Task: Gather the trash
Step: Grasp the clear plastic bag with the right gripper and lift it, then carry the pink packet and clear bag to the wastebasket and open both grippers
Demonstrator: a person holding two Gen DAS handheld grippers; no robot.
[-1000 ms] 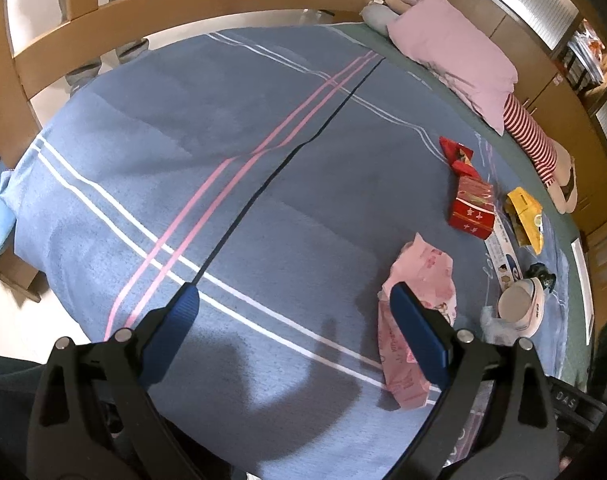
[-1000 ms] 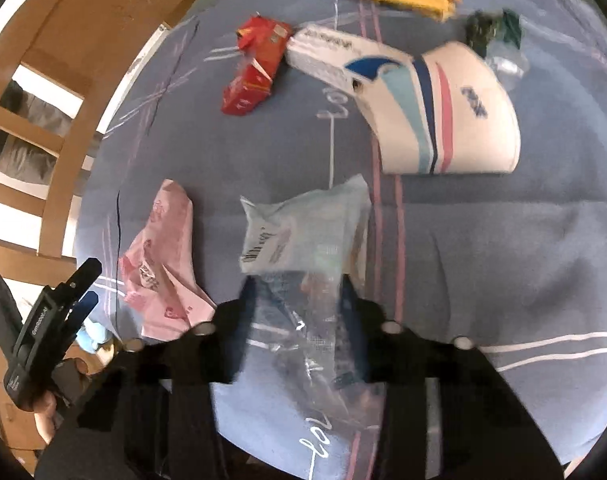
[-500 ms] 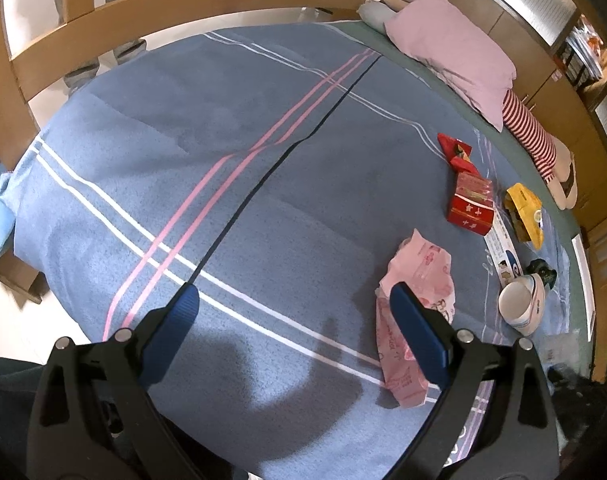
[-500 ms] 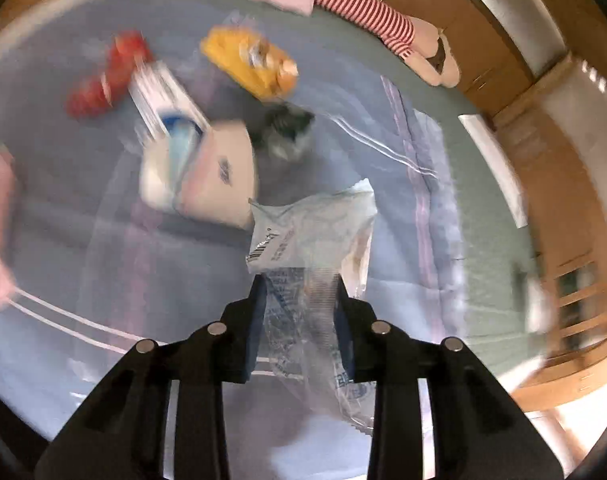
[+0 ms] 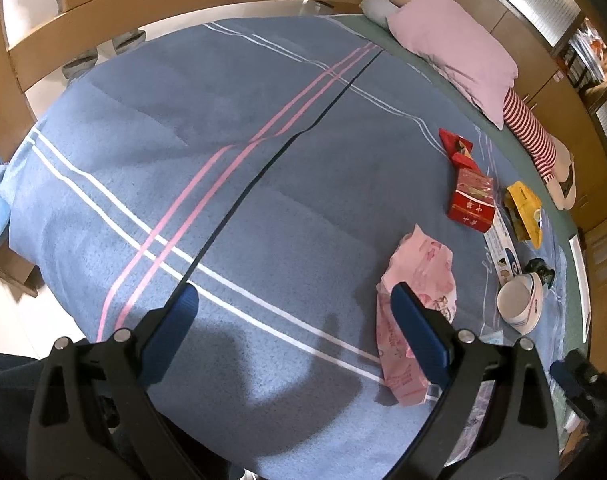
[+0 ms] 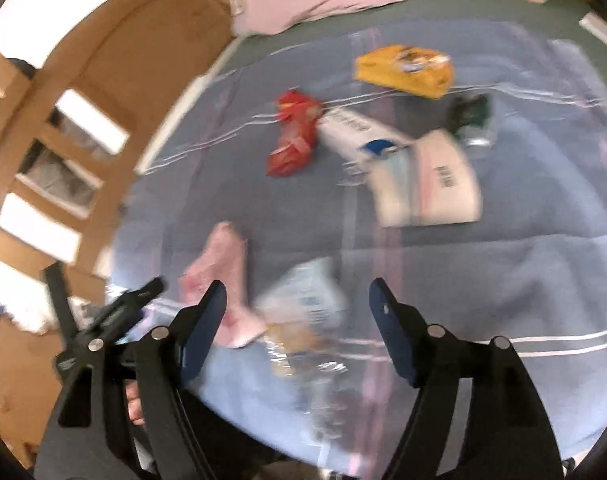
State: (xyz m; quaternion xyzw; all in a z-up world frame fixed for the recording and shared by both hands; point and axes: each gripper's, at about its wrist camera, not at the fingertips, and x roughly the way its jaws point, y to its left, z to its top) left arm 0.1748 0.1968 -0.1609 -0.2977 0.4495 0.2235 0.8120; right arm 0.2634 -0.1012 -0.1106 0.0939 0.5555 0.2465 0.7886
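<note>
**Inspector:** Several pieces of litter lie on the blue striped bedspread [image 5: 231,184]: a crumpled pink plastic wrapper [image 5: 417,292], a red cardboard carton [image 5: 472,202], a yellow snack bag [image 6: 403,70], a white paper cup with coloured stripes [image 5: 519,305] on its side, a long white box [image 6: 353,132] and a clear crinkled plastic bag with a printed label [image 6: 307,312].

**Assistant:** State of the two tools?

**Inspector:** Right gripper [image 6: 297,300]: jaws have just been opening and now stand wide; the clear bag lies below and between them, blurred, with neither pad pressing on it. I judge it released. Left gripper [image 5: 293,304]: jaws wide, nothing between them, poised above bare bedspread with the pink wrapper just beside its right finger.

**Assistant:** Handling of the clear bag?

**Inspector:** Judged very light, limp and slick. Film of that sort tends to slide from smooth pads and may drift as it falls. Best taken at a bunched fold near the labelled end, pinching several layers together.

**Assistant:** And the pink wrapper?

**Inspector:** Likewise light and soft. Its raised crumpled ridge offers the surest hold. The mattress beneath yields, so pressing down before closing should be tolerated. The cup is stiffer but crushable; grip it across the rim lightly.
</note>
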